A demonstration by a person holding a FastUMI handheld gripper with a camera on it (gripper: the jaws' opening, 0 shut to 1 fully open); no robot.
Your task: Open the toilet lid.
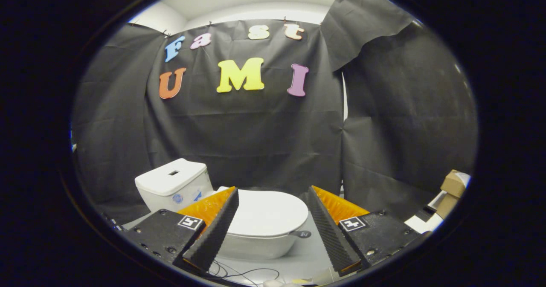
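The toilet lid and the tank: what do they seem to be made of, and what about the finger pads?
The lid, closed, looks like smooth white plastic with a soft sheen. The tank is glossy white, probably ceramic, though plastic is possible. The pads on the fingers look like black ribbed rubber, matte, on orange backing. The gripper is open, with the lid beyond it.

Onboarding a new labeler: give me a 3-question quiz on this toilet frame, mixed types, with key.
1. True or false: the toilet lid is already raised.
2. The tank, relative to the bowl, sits: A) left and behind, B) right and behind, C) in front.
3. Fill in: the gripper fingers are ____, with the lid seen between and beyond them.

Key: 1 false, it lies flat on the bowl. 2 A. 3 open, touching nothing.
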